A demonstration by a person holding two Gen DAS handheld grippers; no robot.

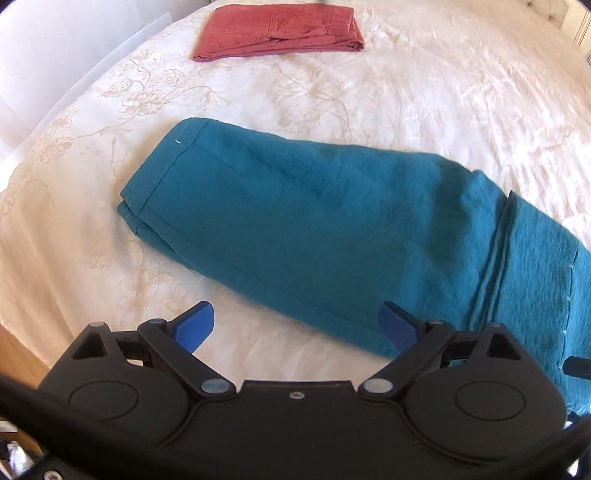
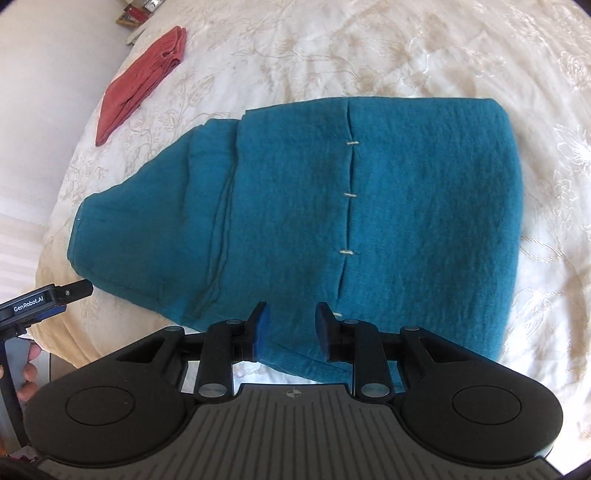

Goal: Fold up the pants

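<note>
Teal pants [image 1: 332, 218] lie folded in a long flat bundle across the bed, hems to the left in the left wrist view. My left gripper [image 1: 297, 319] hovers over the bundle's near edge, jaws wide apart, with only bedcover and the fabric's edge below them. In the right wrist view the same teal pants [image 2: 351, 206] fill the middle, with a seam of pale stitches down the centre. My right gripper [image 2: 291, 323] hangs above the near edge, jaws partly apart. The fabric under them lies flat and is not pinched.
Red pants [image 1: 280, 31] [image 2: 140, 81] lie folded at the far side of the bed. The cream embroidered bedcover [image 1: 424, 96] [image 2: 406, 48] spreads all around. The bed's edge drops off at the left [image 1: 22, 325]. A hand [image 2: 27, 369] shows at the lower left.
</note>
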